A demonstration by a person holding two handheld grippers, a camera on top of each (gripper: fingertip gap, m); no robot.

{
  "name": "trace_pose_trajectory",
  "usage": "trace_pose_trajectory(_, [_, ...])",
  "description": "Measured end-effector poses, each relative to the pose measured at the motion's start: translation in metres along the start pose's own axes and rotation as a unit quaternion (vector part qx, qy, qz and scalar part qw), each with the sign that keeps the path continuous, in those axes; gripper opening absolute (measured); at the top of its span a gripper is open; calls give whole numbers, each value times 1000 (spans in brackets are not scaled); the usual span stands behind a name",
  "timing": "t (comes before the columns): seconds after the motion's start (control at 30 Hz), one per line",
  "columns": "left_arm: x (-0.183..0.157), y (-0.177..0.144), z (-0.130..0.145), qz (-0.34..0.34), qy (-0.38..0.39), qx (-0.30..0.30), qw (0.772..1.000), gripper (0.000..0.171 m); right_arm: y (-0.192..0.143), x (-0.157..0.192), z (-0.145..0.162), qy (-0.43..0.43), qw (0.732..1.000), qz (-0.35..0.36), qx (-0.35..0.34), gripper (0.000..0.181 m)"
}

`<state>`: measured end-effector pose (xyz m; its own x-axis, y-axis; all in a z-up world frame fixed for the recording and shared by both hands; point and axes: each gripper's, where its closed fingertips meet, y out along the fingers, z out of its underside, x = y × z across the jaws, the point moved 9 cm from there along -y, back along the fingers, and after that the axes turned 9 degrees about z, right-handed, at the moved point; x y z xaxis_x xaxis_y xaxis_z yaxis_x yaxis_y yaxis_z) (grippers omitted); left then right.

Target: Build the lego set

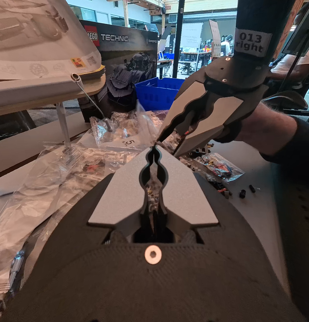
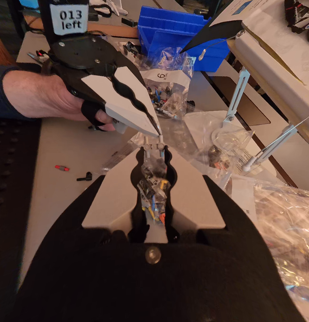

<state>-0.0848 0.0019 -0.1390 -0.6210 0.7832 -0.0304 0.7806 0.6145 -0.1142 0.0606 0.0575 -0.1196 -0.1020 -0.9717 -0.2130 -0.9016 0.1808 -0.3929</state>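
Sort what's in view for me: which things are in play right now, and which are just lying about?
In play:
- grey Technic assembly, gripped by the right gripper
- left gripper, shut on one of its grey axles
- instruction booklet on its stand

Lying about:
- blue bin
- set box
- sealed parts bags
- red-tipped pin
- black connector

This looks like a big open office or workshop. Far back stand a whiteboard (image 1: 191,34), desks (image 1: 193,55) and rolling office chairs (image 1: 185,67) under a high ceiling. Up close, a grey surface (image 2: 63,142) holds clear bags of small toy parts (image 2: 167,87), a blue plastic bin (image 2: 167,29) and a toy set box (image 1: 122,57).
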Motion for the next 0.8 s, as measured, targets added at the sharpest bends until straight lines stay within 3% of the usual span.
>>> trace_pose_trajectory(0.17, [1, -1, -1, 6, -15, -12, 1000, 0, -4, -6, -3, 59, 997, -15, -43, 21])
trace_pose_trajectory(0.3, [0, 0, 0, 5, -14, -10, 1000, 0, 2, -7, 0, 84, 996, -17, -36, 21])
trace_pose_trajectory(0.8, [1, -1, -1, 15, -24, -23, 999, 0, 11, -5, 4, 62, 998, 15, 6, 20])
